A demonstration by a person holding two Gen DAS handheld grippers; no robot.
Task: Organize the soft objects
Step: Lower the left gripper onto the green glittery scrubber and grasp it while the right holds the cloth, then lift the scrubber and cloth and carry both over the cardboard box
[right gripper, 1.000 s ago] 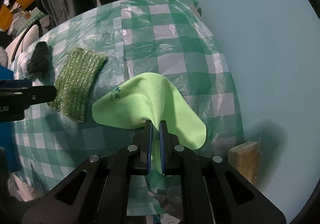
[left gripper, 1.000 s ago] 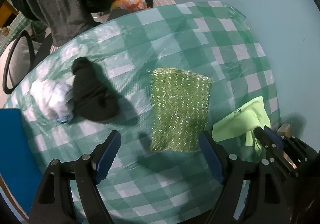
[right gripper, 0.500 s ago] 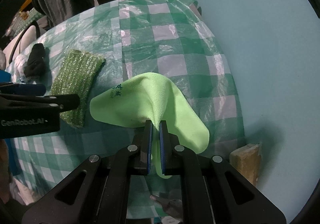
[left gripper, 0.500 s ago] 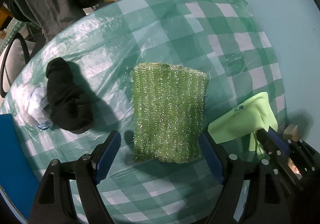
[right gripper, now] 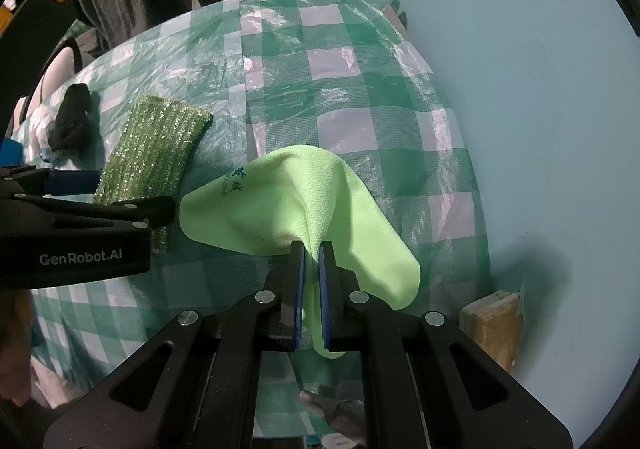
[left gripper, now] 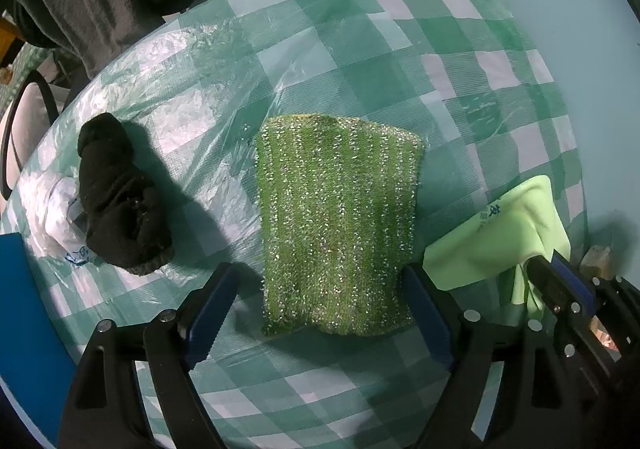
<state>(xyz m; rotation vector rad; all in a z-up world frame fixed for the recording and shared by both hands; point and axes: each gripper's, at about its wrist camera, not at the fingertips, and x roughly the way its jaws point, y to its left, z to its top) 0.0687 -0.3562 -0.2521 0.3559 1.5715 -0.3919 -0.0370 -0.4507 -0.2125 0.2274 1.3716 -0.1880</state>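
sparkly green scrubbing cloth [left gripper: 336, 225] lay flat on the checked tablecloth [left gripper: 360, 61], its near end between the spread, empty jaws of the left gripper [left gripper: 316, 313]. the right gripper [right gripper: 311, 249] was clamped on a lime microfibre cloth [right gripper: 288, 205] with small dark print, unreadable. the left gripper's body read "genrobot.ai". a black sock [left gripper: 116, 197] lay further left.

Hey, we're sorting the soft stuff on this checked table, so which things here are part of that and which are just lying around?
Part of the job:
glittery green cloth
light green cloth, pinched in the right tool
black sock

Just lying about:
crumpled plastic bag
wooden block
blue board
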